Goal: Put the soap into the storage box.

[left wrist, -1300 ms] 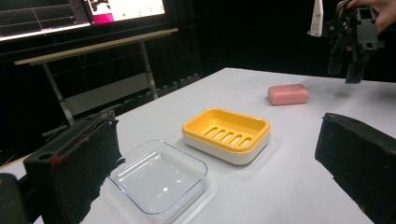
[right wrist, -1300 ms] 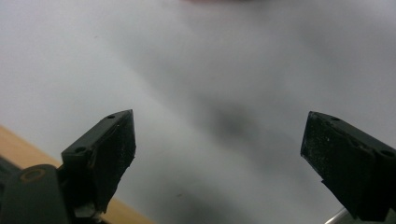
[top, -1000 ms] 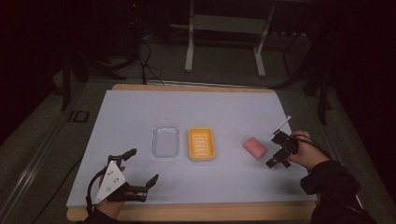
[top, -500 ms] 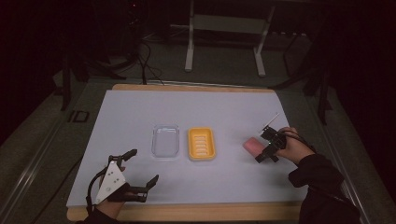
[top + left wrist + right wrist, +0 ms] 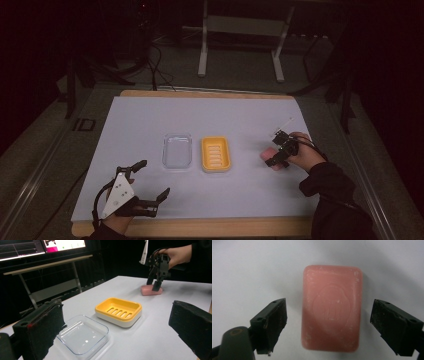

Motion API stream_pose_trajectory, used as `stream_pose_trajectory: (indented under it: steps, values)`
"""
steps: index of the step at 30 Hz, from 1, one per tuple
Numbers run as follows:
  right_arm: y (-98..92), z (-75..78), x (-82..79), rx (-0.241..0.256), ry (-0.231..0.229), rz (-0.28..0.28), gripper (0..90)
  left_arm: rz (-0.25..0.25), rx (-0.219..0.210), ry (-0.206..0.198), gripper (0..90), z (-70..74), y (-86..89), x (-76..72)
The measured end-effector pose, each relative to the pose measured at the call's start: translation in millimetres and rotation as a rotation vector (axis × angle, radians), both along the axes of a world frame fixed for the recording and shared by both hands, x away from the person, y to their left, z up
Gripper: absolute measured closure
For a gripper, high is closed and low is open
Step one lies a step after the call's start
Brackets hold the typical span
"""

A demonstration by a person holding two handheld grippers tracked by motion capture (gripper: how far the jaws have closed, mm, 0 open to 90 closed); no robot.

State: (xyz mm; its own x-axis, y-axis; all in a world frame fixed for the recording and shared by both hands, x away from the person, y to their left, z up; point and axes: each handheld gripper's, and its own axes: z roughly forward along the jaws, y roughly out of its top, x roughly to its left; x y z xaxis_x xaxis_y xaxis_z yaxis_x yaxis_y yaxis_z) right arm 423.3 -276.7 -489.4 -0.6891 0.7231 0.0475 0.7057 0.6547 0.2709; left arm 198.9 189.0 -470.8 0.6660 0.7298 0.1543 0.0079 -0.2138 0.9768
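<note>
From the high view, we see our right gripper (image 5: 276, 153) poised over the pink soap (image 5: 268, 153), which lies flat on the white table (image 5: 140, 120), right of the yellow dish (image 5: 216, 154). A clear tray (image 5: 177, 151) sits just left of the dish, a narrow gap between them. Our left gripper (image 5: 150, 182) rests near the front edge, jaws wide apart, well clear of the tray. Open tabletop stretches behind the tray and dish to the far edge.

In the left gripper view, our own jaws stand far apart at the frame's sides. Between them lie the tray (image 5: 82, 333) and dish (image 5: 118, 311), side by side. Beyond, the right gripper (image 5: 155, 281) points down at the soap (image 5: 147, 290), its tips at or just above the bar. Bare table surrounds the soap.

In the right gripper view, we look straight down on the soap (image 5: 331, 307). Our jaws are apart, one on each long side, neither touching it, with white table showing in both gaps.
</note>
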Motion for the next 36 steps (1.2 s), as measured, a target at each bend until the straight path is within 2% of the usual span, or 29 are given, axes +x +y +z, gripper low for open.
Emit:
stream_pose_trajectory:
  steps: [9, 12, 13, 15, 18, 21, 23, 27, 29, 33, 36]
  values:
    - [2.2, -13.5, 7.5, -0.051, 0.012, 0.022, 25.2, -0.004, 0.003, 0.003, 0.6, -0.2, -0.2, 0.1]
    - [3.9, -13.0, 7.8, -0.077, 0.008, 0.042, 28.8, -0.005, 0.006, 0.005, 0.6, -0.5, -0.7, 0.2]
    - [4.7, -12.4, 7.2, -0.082, 0.009, 0.034, 30.9, -0.006, 0.007, 0.006, 0.6, -0.6, -1.0, 0.3]
    - [7.8, -10.5, 4.9, -0.089, 0.012, 0.002, 37.5, -0.006, 0.009, 0.006, 0.6, -0.7, -1.4, 0.1]
    - [10.3, -10.0, 4.1, -0.099, 0.016, -0.085, 37.7, -0.006, 0.010, 0.005, 0.6, -0.8, -1.6, 0.2]
    - [12.4, -7.8, 3.1, -0.105, 0.045, -0.188, 37.8, -0.003, 0.011, 0.006, 0.6, -0.8, -1.6, 0.4]
    - [15.2, -5.3, 0.3, -0.122, 0.034, -0.255, 37.8, -0.003, 0.014, 0.006, 0.6, -0.9, -1.6, 0.5]
    - [17.0, 1.3, -1.5, -0.130, 0.044, -0.334, 37.8, -0.003, 0.017, 0.005, 0.6, -0.9, -1.9, 0.4]
    - [17.9, 5.7, -2.8, -0.149, 0.036, -0.380, 37.8, -0.003, 0.016, 0.004, 0.6, -0.8, -1.8, 0.2]
    - [19.1, 19.7, -6.8, -0.128, 0.036, -0.474, 37.8, -0.002, 0.015, 0.004, 0.6, -0.8, -1.8, 0.4]
    - [20.4, 31.1, -10.3, -0.101, 0.034, -0.519, 37.8, -0.002, 0.021, 0.004, 0.6, -0.7, -1.8, 0.4]
